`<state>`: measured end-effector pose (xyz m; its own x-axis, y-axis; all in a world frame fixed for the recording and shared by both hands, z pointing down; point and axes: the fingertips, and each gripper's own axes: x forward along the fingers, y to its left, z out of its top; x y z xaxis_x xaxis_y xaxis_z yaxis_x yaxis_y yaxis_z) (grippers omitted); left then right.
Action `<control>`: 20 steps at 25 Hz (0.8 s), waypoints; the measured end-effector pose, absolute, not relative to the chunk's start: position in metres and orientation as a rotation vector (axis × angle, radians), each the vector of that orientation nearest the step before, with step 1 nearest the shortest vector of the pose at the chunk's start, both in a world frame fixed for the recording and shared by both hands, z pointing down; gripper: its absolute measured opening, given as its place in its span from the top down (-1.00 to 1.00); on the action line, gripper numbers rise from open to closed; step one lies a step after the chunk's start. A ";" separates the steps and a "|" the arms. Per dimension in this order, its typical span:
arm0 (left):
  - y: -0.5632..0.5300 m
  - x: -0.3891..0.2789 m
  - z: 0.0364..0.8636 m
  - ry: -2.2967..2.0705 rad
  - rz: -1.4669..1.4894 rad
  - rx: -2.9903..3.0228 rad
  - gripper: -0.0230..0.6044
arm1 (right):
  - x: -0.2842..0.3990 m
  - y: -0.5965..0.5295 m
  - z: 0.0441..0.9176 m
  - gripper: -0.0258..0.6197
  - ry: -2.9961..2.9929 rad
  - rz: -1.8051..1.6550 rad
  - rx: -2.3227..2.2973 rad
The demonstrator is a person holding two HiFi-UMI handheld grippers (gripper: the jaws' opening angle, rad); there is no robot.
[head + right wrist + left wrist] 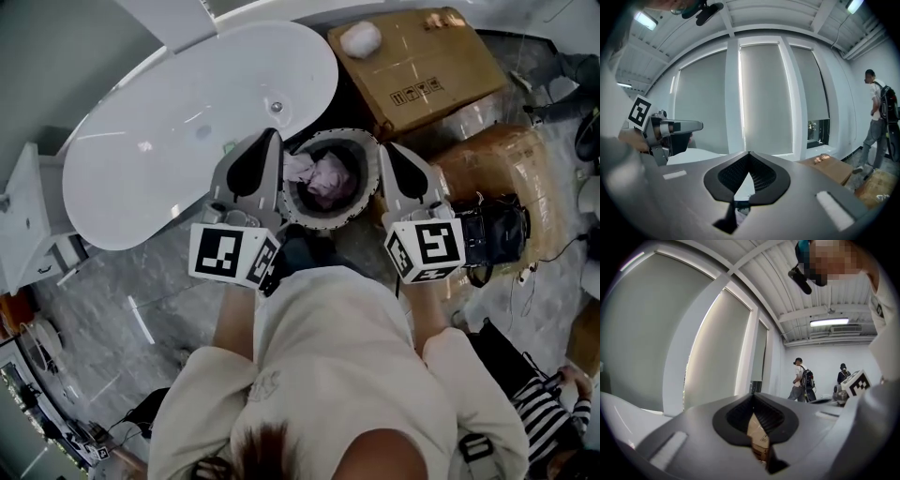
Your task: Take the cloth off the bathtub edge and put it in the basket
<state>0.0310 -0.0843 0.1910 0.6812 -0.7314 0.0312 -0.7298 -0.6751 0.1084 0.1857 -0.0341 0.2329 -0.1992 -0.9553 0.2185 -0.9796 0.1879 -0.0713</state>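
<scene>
The pink cloth (328, 176) lies crumpled inside the round dark basket (298, 208), which stands on the floor beside the white bathtub (187, 122). My left gripper (266, 141) hovers over the basket's left rim and my right gripper (387, 150) over its right rim, both above the basket and apart from the cloth. In the left gripper view the left gripper (752, 397) has its jaws together with nothing held. In the right gripper view the right gripper (749, 153) is likewise shut and empty. No cloth shows on the bathtub's edge.
A cardboard box (422, 61) with a white bundle (360, 39) on it stands behind the basket. A wrapped brown package (497, 164) and a black bag (492, 230) sit at the right. Two people (802, 379) stand far off in the room.
</scene>
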 end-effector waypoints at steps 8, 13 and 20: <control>-0.058 0.028 0.169 -1.208 -0.064 2.814 0.78 | 0.174 -0.001 0.224 0.93 -2.378 0.307 1.871; -0.041 0.030 0.167 -1.182 -0.043 2.836 0.78 | 0.168 0.015 0.222 0.92 -2.394 0.296 1.879; -0.024 0.019 0.166 -1.187 -0.040 2.841 0.78 | 0.164 0.031 0.219 0.92 -2.396 0.293 1.890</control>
<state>0.0188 -0.0242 0.1657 0.7025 -0.7117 0.0000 -0.7100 -0.7009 0.0676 0.1641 0.0306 0.2191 -0.2379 -0.9551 0.1768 -0.9695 0.2226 -0.1024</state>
